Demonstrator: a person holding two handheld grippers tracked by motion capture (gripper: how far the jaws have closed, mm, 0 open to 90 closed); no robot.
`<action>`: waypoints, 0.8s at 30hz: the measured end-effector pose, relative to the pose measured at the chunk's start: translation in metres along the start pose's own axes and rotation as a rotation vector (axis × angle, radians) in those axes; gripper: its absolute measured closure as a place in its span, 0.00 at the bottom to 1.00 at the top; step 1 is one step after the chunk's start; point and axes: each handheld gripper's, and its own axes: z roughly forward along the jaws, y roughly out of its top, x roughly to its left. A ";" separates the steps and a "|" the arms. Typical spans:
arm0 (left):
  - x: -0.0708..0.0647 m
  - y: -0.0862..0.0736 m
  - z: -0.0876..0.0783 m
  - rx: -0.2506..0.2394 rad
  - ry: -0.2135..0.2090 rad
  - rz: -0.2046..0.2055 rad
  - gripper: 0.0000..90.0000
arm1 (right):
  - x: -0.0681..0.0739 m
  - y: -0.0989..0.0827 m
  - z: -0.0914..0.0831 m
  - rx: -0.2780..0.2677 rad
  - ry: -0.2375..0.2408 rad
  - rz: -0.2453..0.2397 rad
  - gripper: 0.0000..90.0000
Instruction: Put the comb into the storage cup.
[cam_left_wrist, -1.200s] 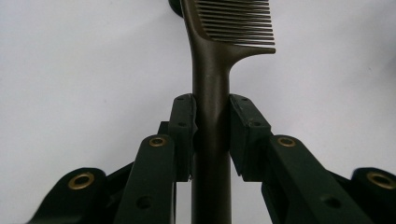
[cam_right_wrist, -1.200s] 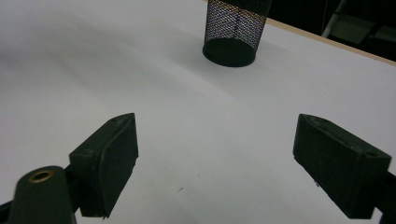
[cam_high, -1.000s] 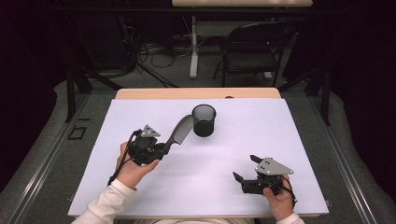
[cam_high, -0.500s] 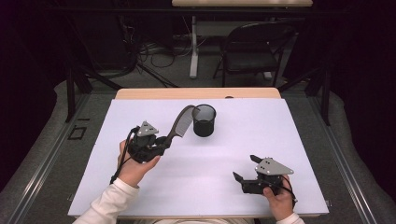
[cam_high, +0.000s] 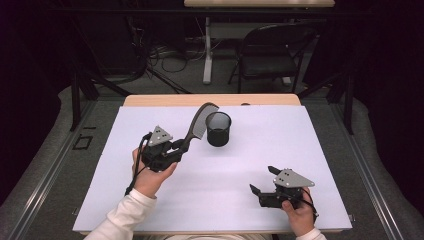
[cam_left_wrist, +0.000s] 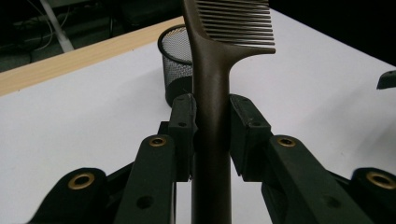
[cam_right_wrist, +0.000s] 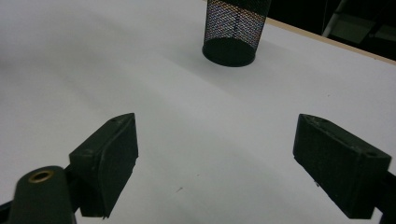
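Table white, mesh cup standing mid-far. Left gripper raised, clenched on comb handle; comb angled up, teeth just beside cup rim. Right gripper resting low, jaws released, well apart from cup. Since earlier frame: comb tilted more upright, nearer cup.

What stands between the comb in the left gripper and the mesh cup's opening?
Nothing visible. The left gripper clamps the comb by its handle, teeth end raised beside the mesh cup; its open rim is unobstructed.
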 end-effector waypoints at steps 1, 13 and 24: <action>-0.001 0.000 0.001 -0.011 0.001 0.000 0.81 | 0.000 0.000 0.000 0.000 0.001 -0.001 0.15; -0.006 0.003 0.005 -0.105 0.007 -0.015 0.81 | 0.000 0.000 0.000 0.000 0.001 -0.002 0.15; -0.007 -0.005 0.013 -0.167 -0.005 -0.025 0.81 | -0.001 -0.001 0.000 0.004 -0.005 0.004 0.15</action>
